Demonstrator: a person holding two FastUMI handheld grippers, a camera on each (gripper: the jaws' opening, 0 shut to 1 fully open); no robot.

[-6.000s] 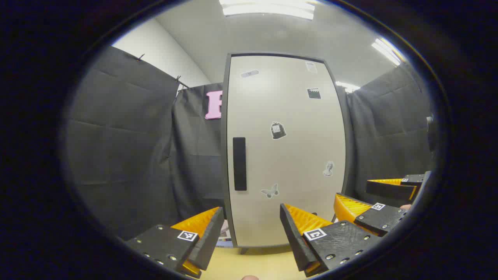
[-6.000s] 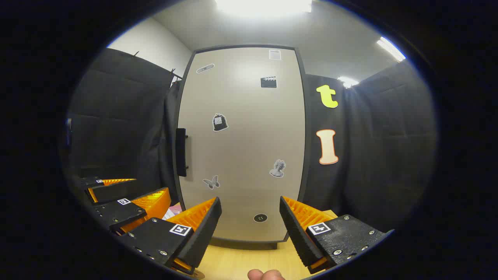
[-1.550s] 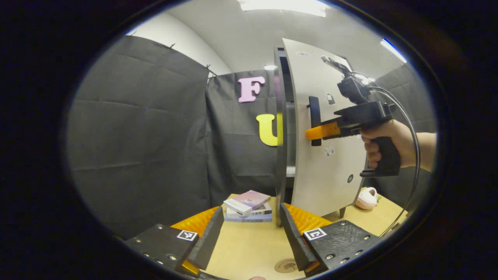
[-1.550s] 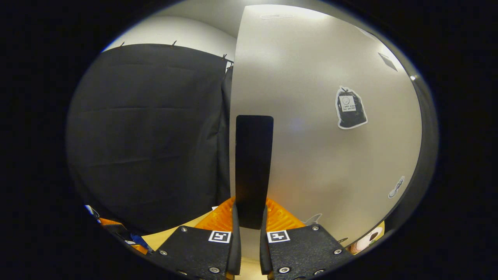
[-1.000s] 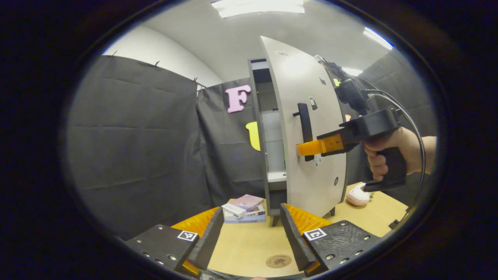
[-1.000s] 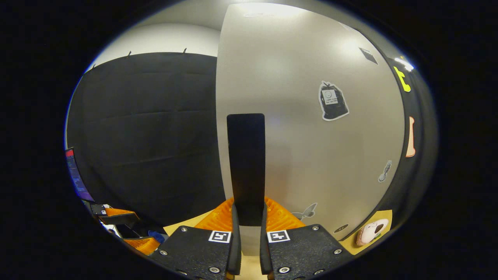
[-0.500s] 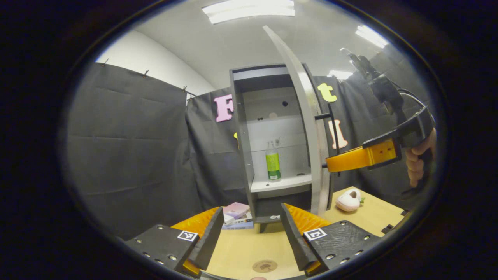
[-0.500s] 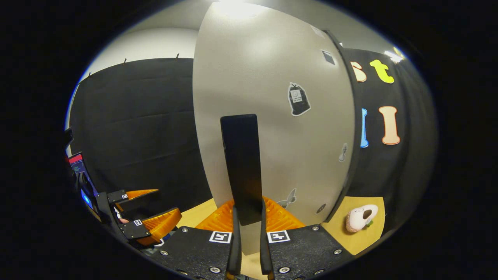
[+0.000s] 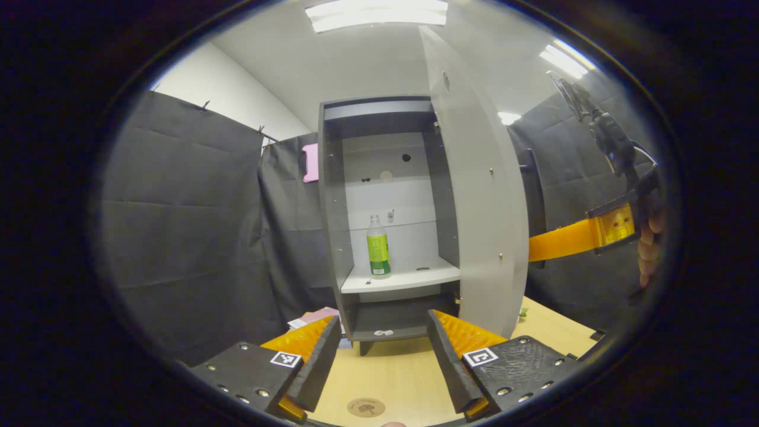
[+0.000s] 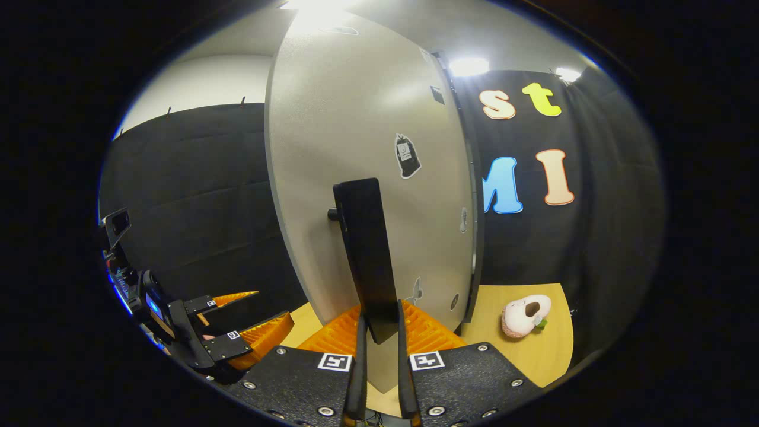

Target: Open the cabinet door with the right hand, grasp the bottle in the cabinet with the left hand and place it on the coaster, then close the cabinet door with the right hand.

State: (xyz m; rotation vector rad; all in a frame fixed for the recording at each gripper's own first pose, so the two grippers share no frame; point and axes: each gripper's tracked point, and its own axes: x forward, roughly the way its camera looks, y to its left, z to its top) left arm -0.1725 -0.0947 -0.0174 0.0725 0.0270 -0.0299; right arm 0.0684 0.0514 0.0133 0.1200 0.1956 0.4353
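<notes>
Door swung wide, bottle exposed, left gripper not yet reaching.

In the left gripper view, the left gripper sat at 6 o'clock with its jaws wide and empty; the bottle stood upright on the cabinet shelf just above centre, toward 12 o'clock, and the coaster lay on the table at 6 o'clock between the fingers. The door stood edge-on at 2 o'clock, with the right gripper reaching in from 3 o'clock. In the right gripper view, the right gripper at 6 o'clock was clamped narrow on the black handle; the left gripper showed at 8 o'clock. The door looked open enough: best to hold it steady, then drive the left gripper straight in, level, jaws either side of the bottle's green label.
</notes>
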